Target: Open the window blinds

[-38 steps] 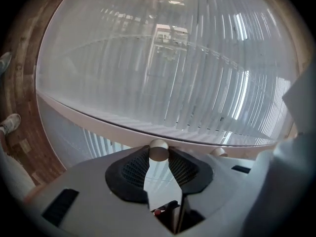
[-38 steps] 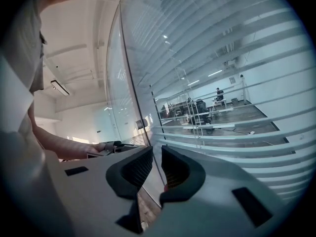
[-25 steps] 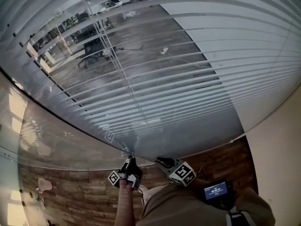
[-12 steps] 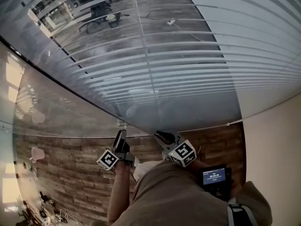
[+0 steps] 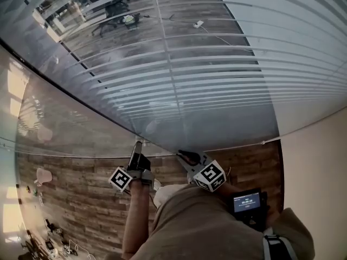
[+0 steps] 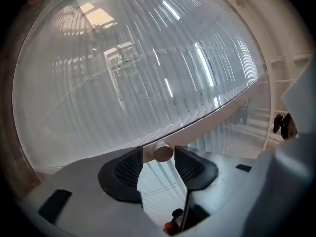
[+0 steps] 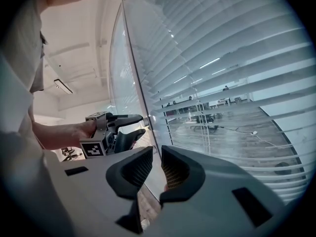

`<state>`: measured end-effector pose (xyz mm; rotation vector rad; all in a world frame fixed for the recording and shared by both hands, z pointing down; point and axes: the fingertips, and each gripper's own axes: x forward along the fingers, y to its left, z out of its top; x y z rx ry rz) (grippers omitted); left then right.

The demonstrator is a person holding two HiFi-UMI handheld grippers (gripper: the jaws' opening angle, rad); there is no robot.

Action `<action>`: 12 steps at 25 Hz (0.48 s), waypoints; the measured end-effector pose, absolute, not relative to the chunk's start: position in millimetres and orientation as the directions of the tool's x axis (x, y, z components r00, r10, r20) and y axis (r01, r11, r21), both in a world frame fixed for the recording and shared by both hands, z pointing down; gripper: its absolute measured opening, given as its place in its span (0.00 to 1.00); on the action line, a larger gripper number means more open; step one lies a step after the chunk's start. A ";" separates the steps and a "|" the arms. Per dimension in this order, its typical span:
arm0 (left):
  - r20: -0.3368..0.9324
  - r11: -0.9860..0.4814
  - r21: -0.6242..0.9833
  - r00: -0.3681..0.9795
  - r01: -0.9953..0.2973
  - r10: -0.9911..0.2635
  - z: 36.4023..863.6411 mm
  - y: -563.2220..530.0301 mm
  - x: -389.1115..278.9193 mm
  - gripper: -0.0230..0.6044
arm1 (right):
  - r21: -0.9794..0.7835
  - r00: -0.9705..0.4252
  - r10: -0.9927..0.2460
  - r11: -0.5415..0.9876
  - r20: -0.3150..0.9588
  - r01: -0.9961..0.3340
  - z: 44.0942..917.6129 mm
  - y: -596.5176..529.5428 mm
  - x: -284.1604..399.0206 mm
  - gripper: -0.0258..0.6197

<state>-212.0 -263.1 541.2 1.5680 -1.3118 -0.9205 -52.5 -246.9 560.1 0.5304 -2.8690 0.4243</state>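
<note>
White slats of the window blinds [image 5: 227,75] are hanging behind the glass [image 5: 179,129] and filling most of the head view. Across the left part they are tilted enough that a room beyond is showing through. Toward the right they are reading as one pale sheet.

At the window's lower edge, the left gripper [image 5: 139,148] is pointing at the frame, carried by the person's left hand [image 7: 74,132]. Its fingers [image 6: 123,169] have just been opening and are now standing wide apart. A small round knob [image 6: 163,152] on the pale frame is sitting between their tips, and neither pad appears to be pressing on it. In the right gripper view the same fingers are showing spread, one above the other, beside the edge of the glass.

Just beside it, the right gripper [image 7: 157,164] is hovering near the glass without touching it. Its fingers are sitting close together with only a narrow gap, and nothing is lying between them.

Below both grippers, a wooden floor [image 5: 81,188] is running along the base of the window. A small device with a lit screen [image 5: 248,203] is showing at the person's right side.
</note>
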 end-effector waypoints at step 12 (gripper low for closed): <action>-0.021 -0.078 0.931 0.163 -0.355 -0.986 540.4 -268.8 -215.1 0.29 | -0.224 -0.902 -0.379 0.879 0.207 -0.421 548.2 -268.2 -31.8 0.12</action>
